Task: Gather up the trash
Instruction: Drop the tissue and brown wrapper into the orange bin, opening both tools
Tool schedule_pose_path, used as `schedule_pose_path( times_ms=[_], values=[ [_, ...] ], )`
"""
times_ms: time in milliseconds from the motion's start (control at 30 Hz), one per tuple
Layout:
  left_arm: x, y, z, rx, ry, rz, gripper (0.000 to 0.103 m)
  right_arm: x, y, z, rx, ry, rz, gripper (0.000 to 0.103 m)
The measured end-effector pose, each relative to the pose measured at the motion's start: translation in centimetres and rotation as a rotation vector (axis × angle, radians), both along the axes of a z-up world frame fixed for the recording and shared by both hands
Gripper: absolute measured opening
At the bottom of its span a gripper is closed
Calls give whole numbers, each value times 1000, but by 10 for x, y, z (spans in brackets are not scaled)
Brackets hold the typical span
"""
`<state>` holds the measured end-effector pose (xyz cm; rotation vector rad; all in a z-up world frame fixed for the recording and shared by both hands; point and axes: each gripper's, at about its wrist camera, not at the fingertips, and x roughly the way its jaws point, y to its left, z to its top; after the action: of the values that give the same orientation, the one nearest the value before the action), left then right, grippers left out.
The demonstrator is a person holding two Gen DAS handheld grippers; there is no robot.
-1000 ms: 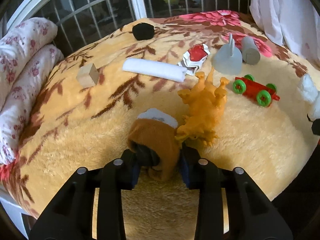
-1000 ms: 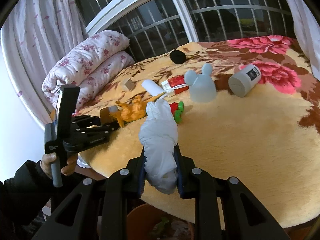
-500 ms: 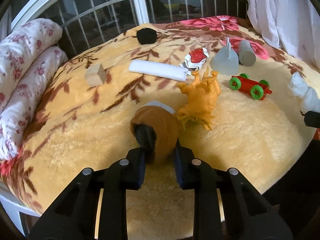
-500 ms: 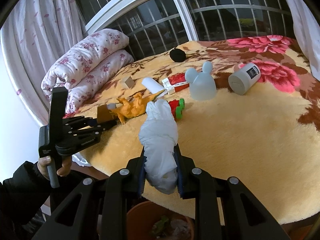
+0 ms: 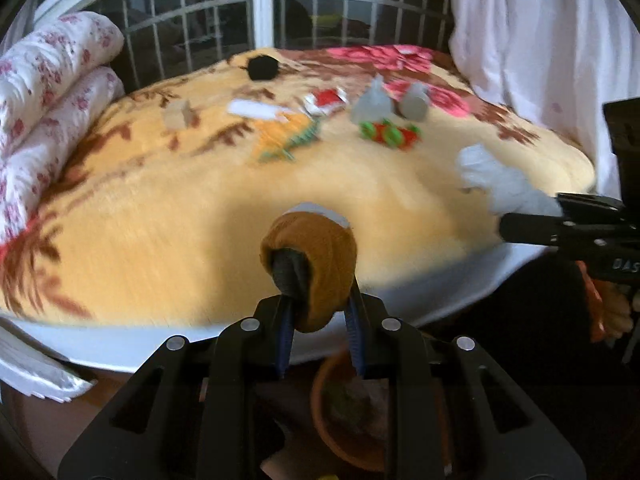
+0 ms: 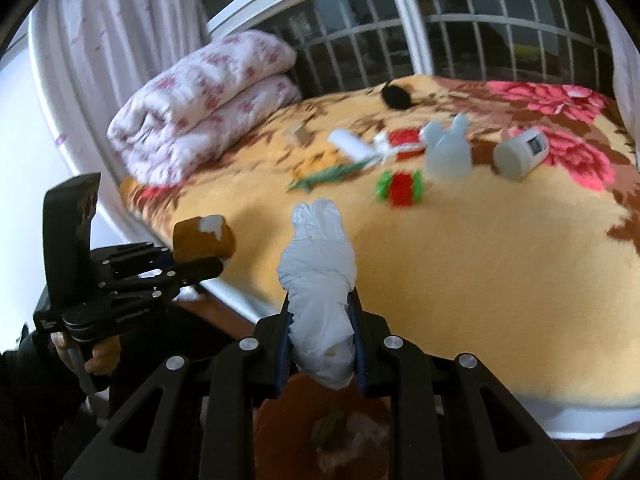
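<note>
Both claws grip trash: our left claw (image 5: 320, 332) a brown wad (image 5: 316, 264), our right claw (image 6: 322, 344) a white wad (image 6: 320, 280). Toys at upper centre blur on the yellow bed (image 6: 480, 260).

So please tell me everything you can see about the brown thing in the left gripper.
The brown thing looks like a soft, rounded bundle of ochre fabric with a white patch on top and a dark fold at its near end. The left gripper is shut on it, holding it in the air past the bed edge, above a brown bin.
</note>
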<state>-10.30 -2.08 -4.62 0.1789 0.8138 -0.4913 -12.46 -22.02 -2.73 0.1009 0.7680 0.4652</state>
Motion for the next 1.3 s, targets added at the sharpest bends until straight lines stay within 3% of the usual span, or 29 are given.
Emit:
schedule_pose_path(
  times_ms=[167, 300, 500, 633, 900, 1133, 1167, 1200, 1233, 1267, 1300],
  values=[
    [-33, 1, -32, 20, 69, -37, 22, -31, 12, -29, -57, 85, 35, 24],
    [-40, -3, -75, 46, 200, -52, 22, -45, 19, -64, -110, 189, 50, 24],
    [-17, -24, -153, 186, 436, -56, 22, -30, 26, -116, -228, 366, 23, 24],
    [1, -31, -192, 223, 569, -23, 22, -21, 26, -148, -237, 476, 19, 24],
    [1, -49, -223, 297, 627, -53, 22, -4, 37, -193, -271, 606, 47, 24],
    [1, -57, -233, 327, 640, -57, 22, 3, 46, -210, -295, 653, 74, 26],
    [1, -57, -233, 328, 639, -57, 25, 4, 48, -210, -301, 656, 75, 28],
    [1, -56, -233, 334, 639, -55, 30, 3, 49, -212, -310, 659, 74, 37],
    [-1, -56, -234, 343, 641, -53, 48, 2, 47, -212, -317, 658, 69, 53],
    [0, -55, -235, 354, 639, -47, 64, 3, 46, -211, -323, 650, 60, 57],
    [0, -54, -233, 362, 623, -39, 67, 3, 45, -210, -319, 645, 54, 58]
  ],
)
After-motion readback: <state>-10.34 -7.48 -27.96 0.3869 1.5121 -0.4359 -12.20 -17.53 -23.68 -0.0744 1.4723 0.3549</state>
